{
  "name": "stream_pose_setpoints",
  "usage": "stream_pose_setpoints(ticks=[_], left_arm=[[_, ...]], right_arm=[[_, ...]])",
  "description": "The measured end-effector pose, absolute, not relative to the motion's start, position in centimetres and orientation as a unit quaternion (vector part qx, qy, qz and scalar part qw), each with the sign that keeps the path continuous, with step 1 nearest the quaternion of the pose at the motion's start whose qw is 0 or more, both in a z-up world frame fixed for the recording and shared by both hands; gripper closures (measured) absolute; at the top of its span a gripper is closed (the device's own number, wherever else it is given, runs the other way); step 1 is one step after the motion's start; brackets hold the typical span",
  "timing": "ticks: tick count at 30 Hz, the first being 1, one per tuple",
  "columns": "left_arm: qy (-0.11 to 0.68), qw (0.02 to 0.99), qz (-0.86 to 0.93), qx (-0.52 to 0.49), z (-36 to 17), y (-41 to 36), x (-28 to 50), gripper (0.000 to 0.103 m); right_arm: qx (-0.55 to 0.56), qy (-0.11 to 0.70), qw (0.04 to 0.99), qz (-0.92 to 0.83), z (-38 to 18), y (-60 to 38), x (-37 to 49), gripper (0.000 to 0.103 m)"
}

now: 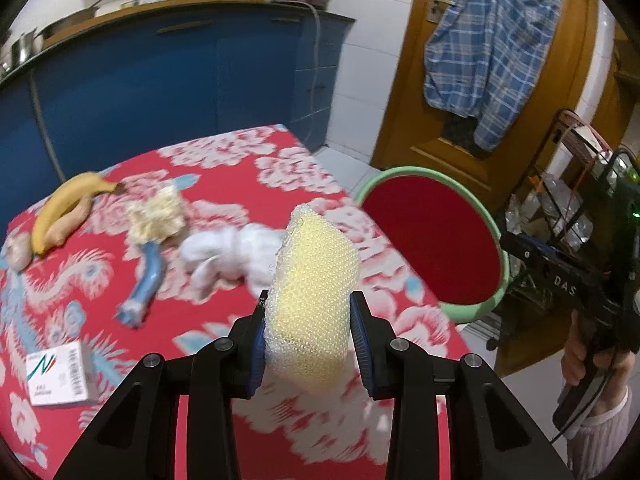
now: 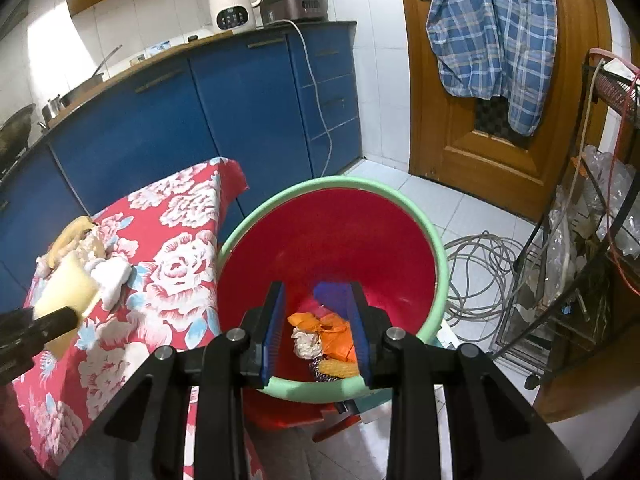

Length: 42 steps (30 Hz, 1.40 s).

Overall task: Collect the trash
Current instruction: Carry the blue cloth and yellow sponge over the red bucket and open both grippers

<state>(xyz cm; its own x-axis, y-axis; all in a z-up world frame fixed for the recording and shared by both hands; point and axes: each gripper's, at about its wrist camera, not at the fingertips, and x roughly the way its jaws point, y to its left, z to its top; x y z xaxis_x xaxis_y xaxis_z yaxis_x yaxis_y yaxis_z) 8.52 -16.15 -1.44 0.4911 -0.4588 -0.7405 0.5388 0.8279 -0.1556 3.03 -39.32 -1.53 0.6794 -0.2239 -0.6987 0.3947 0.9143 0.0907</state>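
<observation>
Here, in the left wrist view, my left gripper (image 1: 310,320) is clamped on the yellow mesh sponge (image 1: 314,296), held above the near part of the table (image 1: 100,320). The bin (image 1: 502,248) stands to the right, beyond the table edge. I judge the step to be: carry the sponge fully over the rim, then release.

In the right wrist view, my right gripper (image 2: 316,334) hangs over the bin (image 2: 320,390), jaws apart and empty. I should move it aside, clearing the drop path.
</observation>
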Motion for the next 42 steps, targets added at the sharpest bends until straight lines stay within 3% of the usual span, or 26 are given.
stream_pose_setpoints(ticks=[15, 21, 42], left_arm=[[0.416, 0.834, -0.353, 0.088, -2.7, -26.2, 9.2, 0.065], [0.420, 0.825, -0.366, 0.093, -3.4, -29.3, 9.7, 0.053], [0.426, 0.837, -0.336, 0.070, -2.4, -26.5, 9.7, 0.050]], right_arm=[[0.135, 0.343, 0.913, -0.176, -0.3, -41.0, 0.2, 0.070], [0.142, 0.342, 0.910, -0.186, -0.5, -41.9, -0.4, 0.070], [0.154, 0.340, 0.912, -0.168, 0.0, -41.5, -0.5, 0.068]])
